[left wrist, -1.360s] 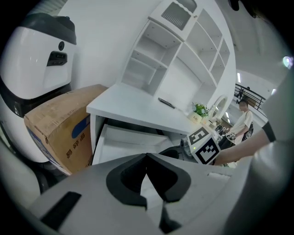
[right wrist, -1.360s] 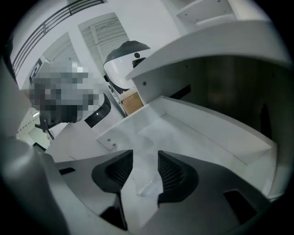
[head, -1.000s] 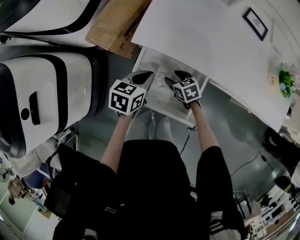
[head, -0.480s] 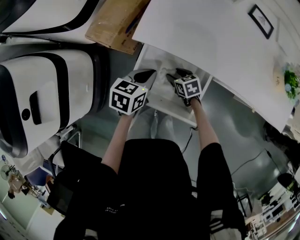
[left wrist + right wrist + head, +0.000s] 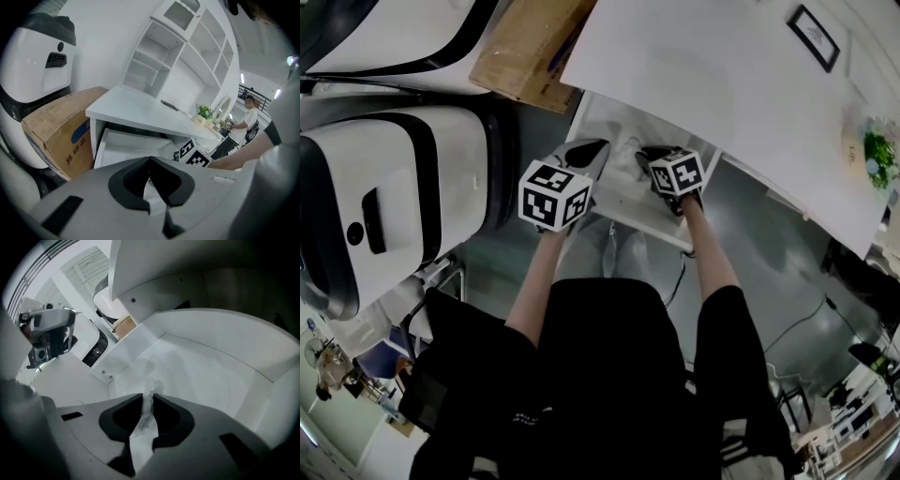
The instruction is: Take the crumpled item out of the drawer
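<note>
Right gripper [image 5: 147, 398] is down inside the open drawer [image 5: 206, 366], and its jaws are pinched tight on the crumpled item [image 5: 148, 408]. It's a thin white wad, tissue-like, squeezed flat betw. the two jaws. A tuft pokes out past the tips toward 12 o'clock, and the rest trails back toward 6 o'clock thru the gap. Can't tell whether it touches the drawer floor. White drawer walls curve round the gripper from 9 o'clock over to 3.

Seen from overhead, the right gripper [image 5: 654, 155] sits over the drawer [image 5: 602, 117], which is pulled out from under the white desk [image 5: 703, 84] at the person's 12 o'clock. The wad itself is too small to pick out from up here.

Left gripper [image 5: 586, 155] is just beside the right one, at its 9 o'clock, over the drawer's left part. In its own view the left gripper [image 5: 150, 159] has its jaws closed tip to tip w/ nothing betw. them, and the drawer [image 5: 126, 143] lies ahead at 12.

Cardboard box [image 5: 525, 42] is at approx. 11 o'clock of the drawer, right by the desk edge. A big white-and-black machine [image 5: 384, 197] is off at 9 o'clock.
</note>
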